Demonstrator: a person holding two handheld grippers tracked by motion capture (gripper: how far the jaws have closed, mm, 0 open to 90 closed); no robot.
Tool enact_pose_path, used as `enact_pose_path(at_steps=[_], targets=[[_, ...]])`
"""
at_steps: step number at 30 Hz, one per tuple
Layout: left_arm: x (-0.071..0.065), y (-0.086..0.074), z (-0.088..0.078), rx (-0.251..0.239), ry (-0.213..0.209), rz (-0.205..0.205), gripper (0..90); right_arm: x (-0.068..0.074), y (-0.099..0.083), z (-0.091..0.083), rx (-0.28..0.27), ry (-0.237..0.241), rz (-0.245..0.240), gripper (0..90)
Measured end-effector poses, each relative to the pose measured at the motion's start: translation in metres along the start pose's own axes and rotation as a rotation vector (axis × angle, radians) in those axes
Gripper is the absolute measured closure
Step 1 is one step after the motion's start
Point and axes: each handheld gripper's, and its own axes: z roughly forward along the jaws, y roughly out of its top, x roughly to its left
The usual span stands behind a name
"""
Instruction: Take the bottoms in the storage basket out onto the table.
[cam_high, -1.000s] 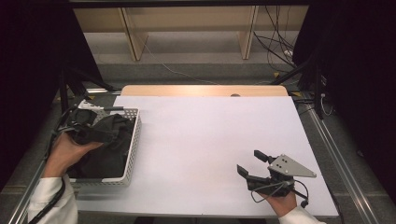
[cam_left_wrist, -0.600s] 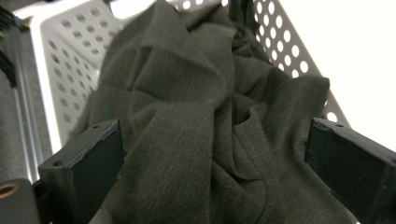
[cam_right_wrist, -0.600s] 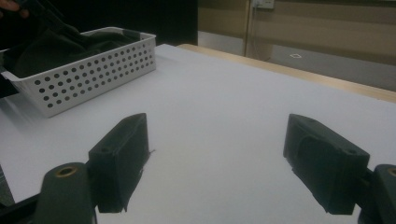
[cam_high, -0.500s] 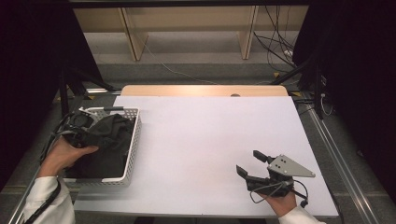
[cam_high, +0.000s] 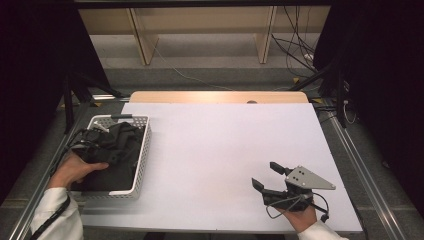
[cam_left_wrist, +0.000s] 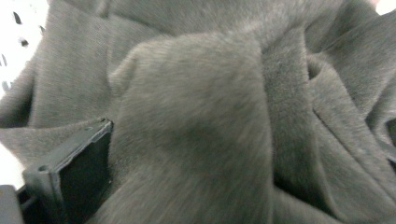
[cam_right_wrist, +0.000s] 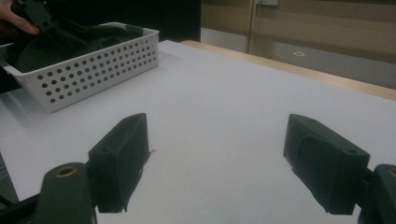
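At 9 o'clock on the white table top (cam_high: 215, 150), a white perforated plastic basket (cam_high: 142, 155) holds a crumpled dark grey fleece cloth (cam_high: 112, 147). Left gripper (cam_high: 87, 145) is sunk into the cloth inside the basket, with the person's left hand (cam_high: 75, 169) behind it; in the left gripper view one black jaw shows at 8 o'clock with cloth (cam_left_wrist: 196, 116) pressed against it, but whether the jaws are clenched on the fabric I cannot tell. Right gripper (cam_high: 271, 176) rests at 5 o'clock on bare table, well apart from the basket, jaws spread wide, nothing between them.
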Motion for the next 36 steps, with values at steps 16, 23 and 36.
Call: enact_pose_path(at_steps=[16,23,36], targets=[[0.011,0.005,0.038,0.069,-0.058,-0.127,0.0,0.002,-0.002,0.004,0.029,-0.007,-0.021,23.2],[0.010,0.008,0.045,0.089,-0.048,-0.124,0.0,0.003,-0.002,0.005,0.046,-0.016,-0.023,23.1],[0.000,0.015,0.046,0.110,0.046,-0.048,9.9,0.003,-0.003,0.007,0.058,-0.022,-0.030,23.7]])
